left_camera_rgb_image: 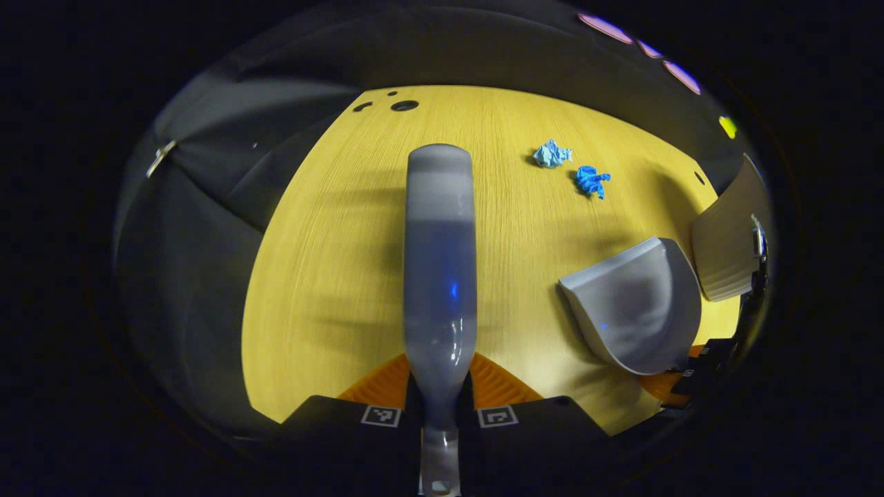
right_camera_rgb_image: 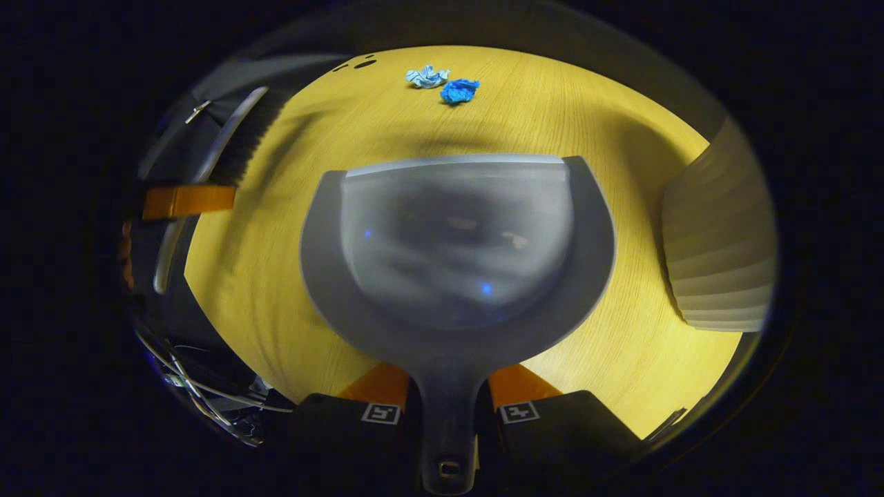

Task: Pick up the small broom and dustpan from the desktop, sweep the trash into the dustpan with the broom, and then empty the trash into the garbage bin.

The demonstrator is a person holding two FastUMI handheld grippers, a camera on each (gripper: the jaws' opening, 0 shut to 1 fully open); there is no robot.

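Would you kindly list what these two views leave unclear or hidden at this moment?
- Broom, left gripper view: its bristles are hidden beneath its own back.
- Dustpan, right gripper view: the handle end is cut off at the bottom edge; the pan's inside is blurred.
- Garbage bin, right gripper view: only part of its ribbed wall shows; its opening is cut off.
- Two crumpled blue trash pieces: too small to tell the material.

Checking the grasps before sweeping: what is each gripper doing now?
Left gripper: shut on the broom.
Right gripper: shut on the dustpan.
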